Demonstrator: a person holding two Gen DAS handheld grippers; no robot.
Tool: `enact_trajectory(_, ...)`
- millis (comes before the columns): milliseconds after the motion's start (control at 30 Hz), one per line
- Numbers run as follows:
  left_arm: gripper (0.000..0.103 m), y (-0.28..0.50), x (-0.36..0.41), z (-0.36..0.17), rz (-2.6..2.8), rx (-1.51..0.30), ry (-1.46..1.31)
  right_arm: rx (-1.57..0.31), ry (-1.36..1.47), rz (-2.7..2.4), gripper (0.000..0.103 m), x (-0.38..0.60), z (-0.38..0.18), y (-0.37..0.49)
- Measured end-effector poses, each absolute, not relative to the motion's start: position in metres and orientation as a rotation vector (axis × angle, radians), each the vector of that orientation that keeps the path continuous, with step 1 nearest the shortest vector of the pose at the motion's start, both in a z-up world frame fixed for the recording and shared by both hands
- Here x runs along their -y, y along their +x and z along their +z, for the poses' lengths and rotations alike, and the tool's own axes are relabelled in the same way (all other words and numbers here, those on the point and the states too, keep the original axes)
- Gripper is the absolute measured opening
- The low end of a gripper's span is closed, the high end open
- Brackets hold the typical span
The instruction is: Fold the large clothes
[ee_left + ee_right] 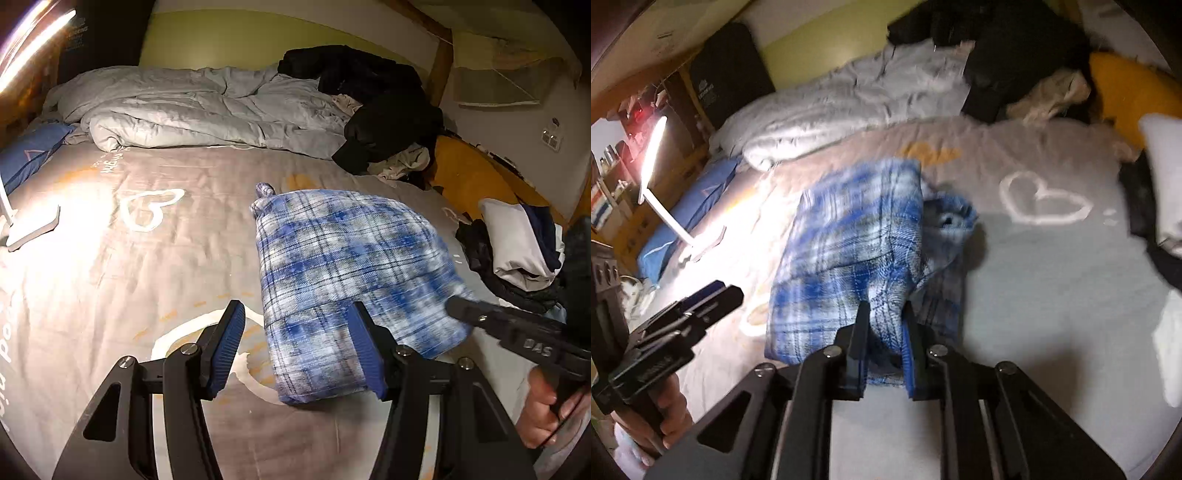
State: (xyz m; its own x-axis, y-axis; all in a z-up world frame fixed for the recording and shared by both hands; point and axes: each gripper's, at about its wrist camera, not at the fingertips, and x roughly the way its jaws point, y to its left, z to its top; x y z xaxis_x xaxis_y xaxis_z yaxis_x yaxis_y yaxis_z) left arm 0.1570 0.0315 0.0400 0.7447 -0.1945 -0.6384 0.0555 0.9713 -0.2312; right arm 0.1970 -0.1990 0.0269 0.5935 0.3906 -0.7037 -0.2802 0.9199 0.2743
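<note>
A blue-and-white plaid garment (347, 266) lies folded into a thick bundle on the grey bed sheet (147, 258). My left gripper (295, 308) hovers open over the bundle's near left corner, and its blue pads (225, 343) press on nothing. My right gripper (465, 314) reaches in from the right, held by a hand (539, 413), and touches the bundle's right edge. In the right wrist view the right gripper (886, 308) is shut on a fold of the plaid garment (849, 236) at its near edge. The left gripper (716, 295) shows at the left.
A crumpled grey duvet (192, 110) and a black jacket (380, 110) lie along the far side of the bed. Folded clothes (517, 251) are stacked at the right edge. A lit white desk lamp (653, 155) and a blue pillow (26, 155) sit at the left.
</note>
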Motion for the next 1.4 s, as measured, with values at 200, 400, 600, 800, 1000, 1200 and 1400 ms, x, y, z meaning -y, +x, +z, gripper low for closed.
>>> enact_trajectory(200,0.057,0.163,-0.036,0.028,-0.137,-0.749,-0.258,-0.871,0.070,0.281,0.015,0.189,0.019,0.182)
enact_trajectory(400,0.057,0.171,-0.033,0.012,-0.126,-0.800,-0.252,-1.025,0.099,0.215,0.027,0.200,-0.012,0.204)
enact_trajectory(600,0.057,0.171,-0.030,0.011,-0.126,-0.797,-0.232,-0.911,0.083,0.231,0.034,0.203,0.006,0.197)
enact_trajectory(800,0.060,0.167,-0.028,0.018,-0.096,-0.764,-0.182,-0.779,-0.038,0.213,0.047,0.187,0.029,0.186)
enact_trajectory(1000,0.077,0.158,-0.024,0.033,-0.102,-0.685,-0.145,-0.819,0.026,0.212,0.055,0.197,0.025,0.195)
enact_trajectory(1200,0.094,0.163,-0.027,0.031,-0.093,-0.685,-0.156,-0.769,0.142,0.294,0.083,0.213,0.028,0.204)
enact_trajectory(1400,0.095,0.180,-0.044,0.009,-0.155,-0.783,-0.346,-0.833,0.333,0.412,0.090,0.230,0.009,0.227)
